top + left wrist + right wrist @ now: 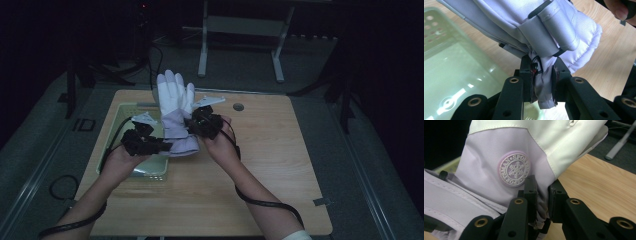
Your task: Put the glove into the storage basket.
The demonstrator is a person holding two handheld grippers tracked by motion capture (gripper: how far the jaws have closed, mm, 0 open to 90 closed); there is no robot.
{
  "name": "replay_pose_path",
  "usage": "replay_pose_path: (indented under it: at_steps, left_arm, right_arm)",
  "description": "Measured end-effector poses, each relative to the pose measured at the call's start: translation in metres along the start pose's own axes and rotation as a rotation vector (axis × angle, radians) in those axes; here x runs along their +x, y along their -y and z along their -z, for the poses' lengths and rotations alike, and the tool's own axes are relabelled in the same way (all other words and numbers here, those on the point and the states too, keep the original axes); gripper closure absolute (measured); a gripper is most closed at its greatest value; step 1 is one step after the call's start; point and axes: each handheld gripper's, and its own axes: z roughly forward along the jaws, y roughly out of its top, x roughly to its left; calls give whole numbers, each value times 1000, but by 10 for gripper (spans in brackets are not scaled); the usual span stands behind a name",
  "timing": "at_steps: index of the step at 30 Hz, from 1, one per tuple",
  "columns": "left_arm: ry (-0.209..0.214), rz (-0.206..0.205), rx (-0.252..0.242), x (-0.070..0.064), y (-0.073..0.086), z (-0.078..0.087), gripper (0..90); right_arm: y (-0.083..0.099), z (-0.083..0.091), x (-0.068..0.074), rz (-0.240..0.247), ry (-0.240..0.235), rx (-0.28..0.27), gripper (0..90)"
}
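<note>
- High view: I hold the glove (174, 111) upright above the surface (260, 165), its fingers pointing away from me, between the left gripper (161, 146) at its cuff and the right gripper (192, 122) at its side. The green tray (120, 116) lies just left of the glove. If either hand pulls away, I judge the thin pinch could slip and the glove would flop.
- Left gripper view: jaws clamped on a fold of the glove's cuff (544, 82), beside a strap loop (559, 27); only a little fabric is caught.
- Right gripper view: jaws clamped on lilac fabric just below a round snowflake badge (514, 168) reading "SPORTSMAN" twice around.
</note>
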Motion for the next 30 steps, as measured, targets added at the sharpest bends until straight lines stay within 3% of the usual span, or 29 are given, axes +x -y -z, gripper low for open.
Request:
replay_pose_path:
  at_steps: [10, 16, 21, 22, 30]
  left_arm:
    - [-27, 37, 19, 35, 22, 33, 749]
    - [-39, 45, 85, 52, 39, 43, 748]
    - [-13, 63, 125, 65, 52, 38, 748]
    - [-6, 76, 143, 71, 59, 33, 748]
    - [45, 112, 191, 83, 79, 9, 744]
  right_arm:
    - [-19, -33, 36, -15, -31, -22, 793]
    - [-19, -60, 56, -33, -66, 0, 794]
    - [-9, -79, 65, -51, -78, 30, 794]
    - [-1, -91, 67, -76, -81, 55, 794]
    - [19, -111, 66, -115, -88, 139, 793]
